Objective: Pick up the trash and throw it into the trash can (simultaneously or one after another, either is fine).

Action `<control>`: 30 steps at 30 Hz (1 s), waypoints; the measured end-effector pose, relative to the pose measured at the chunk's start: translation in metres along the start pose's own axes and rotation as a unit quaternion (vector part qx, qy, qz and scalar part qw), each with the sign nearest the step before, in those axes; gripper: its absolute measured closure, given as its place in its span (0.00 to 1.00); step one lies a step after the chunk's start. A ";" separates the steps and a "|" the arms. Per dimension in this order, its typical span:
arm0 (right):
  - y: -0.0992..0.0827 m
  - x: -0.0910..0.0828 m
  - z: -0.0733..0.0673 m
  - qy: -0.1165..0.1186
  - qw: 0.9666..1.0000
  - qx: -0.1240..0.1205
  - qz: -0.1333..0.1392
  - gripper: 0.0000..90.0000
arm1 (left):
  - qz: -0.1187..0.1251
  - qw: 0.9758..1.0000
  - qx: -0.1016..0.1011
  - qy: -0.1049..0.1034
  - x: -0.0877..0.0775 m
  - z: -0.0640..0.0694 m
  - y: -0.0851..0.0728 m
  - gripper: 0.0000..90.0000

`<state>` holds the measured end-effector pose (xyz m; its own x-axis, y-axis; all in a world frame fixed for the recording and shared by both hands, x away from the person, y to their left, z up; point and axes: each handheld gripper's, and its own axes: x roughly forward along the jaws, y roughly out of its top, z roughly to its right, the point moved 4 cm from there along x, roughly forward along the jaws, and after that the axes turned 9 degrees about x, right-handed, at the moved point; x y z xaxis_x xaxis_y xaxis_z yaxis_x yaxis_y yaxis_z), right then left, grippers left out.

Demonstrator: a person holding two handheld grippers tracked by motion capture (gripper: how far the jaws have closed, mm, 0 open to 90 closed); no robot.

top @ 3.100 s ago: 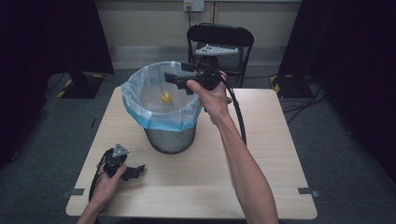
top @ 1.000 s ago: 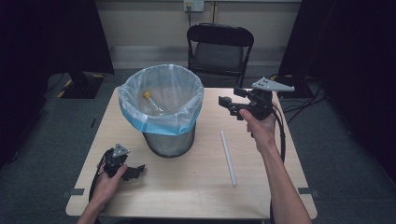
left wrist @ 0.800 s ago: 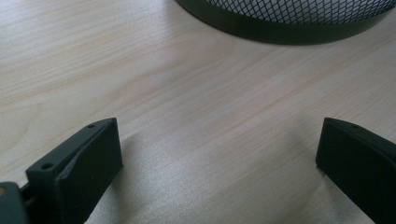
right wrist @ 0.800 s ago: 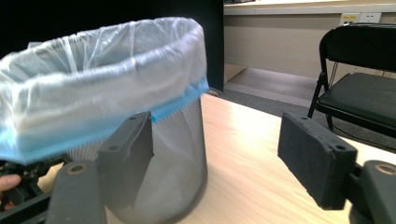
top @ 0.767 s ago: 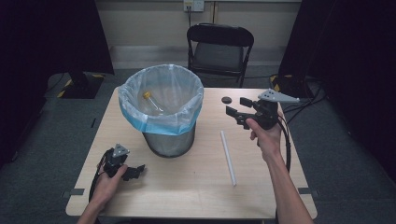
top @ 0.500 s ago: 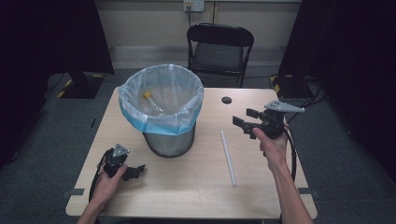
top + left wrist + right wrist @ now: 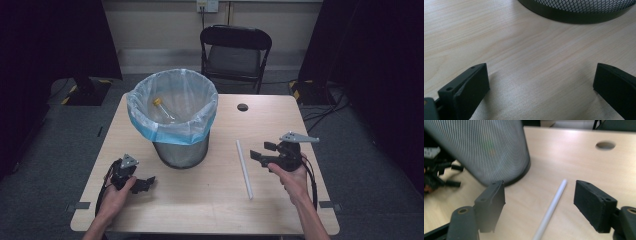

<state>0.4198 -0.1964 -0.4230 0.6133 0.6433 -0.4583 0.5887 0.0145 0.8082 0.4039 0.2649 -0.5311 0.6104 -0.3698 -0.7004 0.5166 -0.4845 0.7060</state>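
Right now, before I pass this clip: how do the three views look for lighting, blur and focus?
High view: dim, surroundings nearly black, yet the table and white stick read clearly. Left gripper view: wood grain sharp, the left hand-held gripper soft-edged, a pale sheen on the wood between its jaws. Right gripper view: the mesh bin is smeared, likely motion blur; the stick is soft.

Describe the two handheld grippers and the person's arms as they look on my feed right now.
Both are black two-jaw tools with blocky, flat-faced jaws; small holes mark the jaw tops. The left gripper and the right gripper each carry a grey three-cornered plate on top. A black cable trails from each along the forearm. The forearms are bare, with no sleeves or gloves in the frame.
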 end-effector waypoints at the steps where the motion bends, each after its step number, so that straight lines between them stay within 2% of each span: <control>1: -0.006 0.002 0.001 0.000 1.000 0.002 -0.009 0.28 | 0.000 1.000 0.000 0.000 0.000 0.000 0.000 0.00; 6: -0.033 0.010 0.006 -0.009 0.999 0.016 -0.037 0.32 | 0.000 1.000 0.000 0.000 0.000 0.000 0.000 0.00; 16: -0.067 0.023 0.009 -0.020 0.997 0.024 -0.073 0.42 | 0.000 1.000 0.000 0.000 0.000 0.000 0.000 0.00; 20: -0.074 0.023 0.009 -0.028 0.996 0.014 -0.078 0.46 | 0.000 1.000 0.000 0.000 0.000 0.000 0.000 0.00; 24: -0.085 0.026 0.009 -0.046 0.993 -0.003 -0.104 0.45 | 0.000 1.000 0.000 0.000 0.000 0.000 0.000 0.00; 28: -0.089 0.028 0.005 -0.061 0.991 -0.022 -0.114 0.46 | 0.000 1.000 0.000 0.000 0.000 0.000 0.000 0.00; 30: -0.092 0.030 0.004 -0.075 0.988 -0.040 -0.128 0.48 | 0.000 1.000 0.000 0.000 0.000 0.000 0.000 0.00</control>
<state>0.3859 -0.1817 -0.5128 0.5243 0.4897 -0.6966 0.6947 0.2271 0.6825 0.4039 0.2649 -0.5311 0.6104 -0.3698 -0.7005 0.5166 -0.4847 0.7059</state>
